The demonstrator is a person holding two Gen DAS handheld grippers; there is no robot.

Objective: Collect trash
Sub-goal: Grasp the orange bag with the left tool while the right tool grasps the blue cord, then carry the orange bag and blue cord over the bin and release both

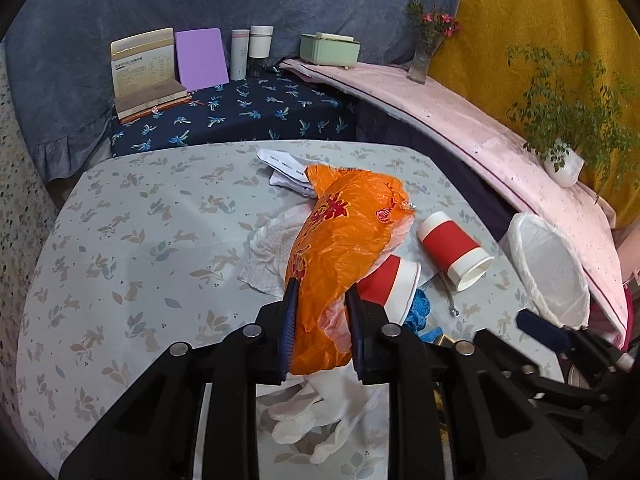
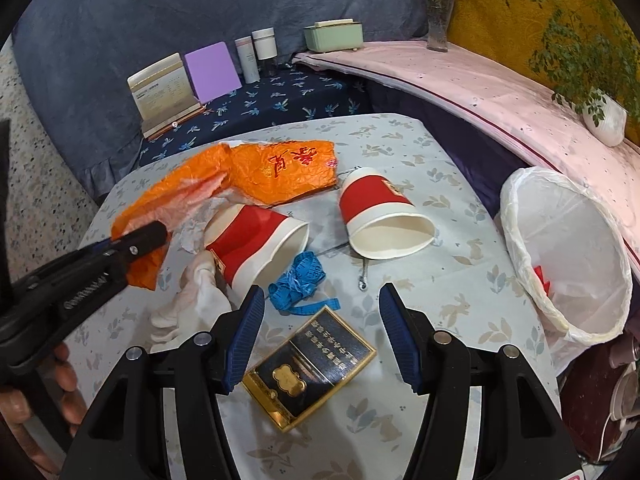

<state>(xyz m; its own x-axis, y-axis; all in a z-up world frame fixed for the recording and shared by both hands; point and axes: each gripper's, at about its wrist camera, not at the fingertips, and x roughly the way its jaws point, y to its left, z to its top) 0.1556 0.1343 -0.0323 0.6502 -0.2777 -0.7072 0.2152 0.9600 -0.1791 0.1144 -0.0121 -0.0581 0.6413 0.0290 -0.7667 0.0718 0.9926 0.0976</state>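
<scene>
My left gripper (image 1: 320, 292) is shut on a crumpled orange plastic bag (image 1: 340, 232), which stretches away over the flowered table (image 1: 140, 220). In the right wrist view the same left gripper (image 2: 140, 236) pinches the orange bag (image 2: 280, 172) at its near-left end. Two red paper cups (image 2: 252, 240) (image 2: 380, 208) lie on their sides. A blue tape measure (image 2: 298, 280), a white glove (image 2: 192, 300) and a paper towel (image 1: 268, 252) lie around them. My right gripper (image 2: 322, 292) is open above a dark box with gold trim (image 2: 312, 364). A bin with a white liner (image 2: 568, 256) stands at the table's right.
Beyond the table a dark blue cloth carries books (image 1: 144, 76), a purple board (image 1: 200, 58) and two bottles (image 1: 252, 52). A pink ledge (image 1: 460, 120) holds a green box (image 1: 330, 50), a vase (image 1: 424, 56) and a potted plant (image 1: 564, 160). A person's hand (image 2: 24, 408) holds the left gripper.
</scene>
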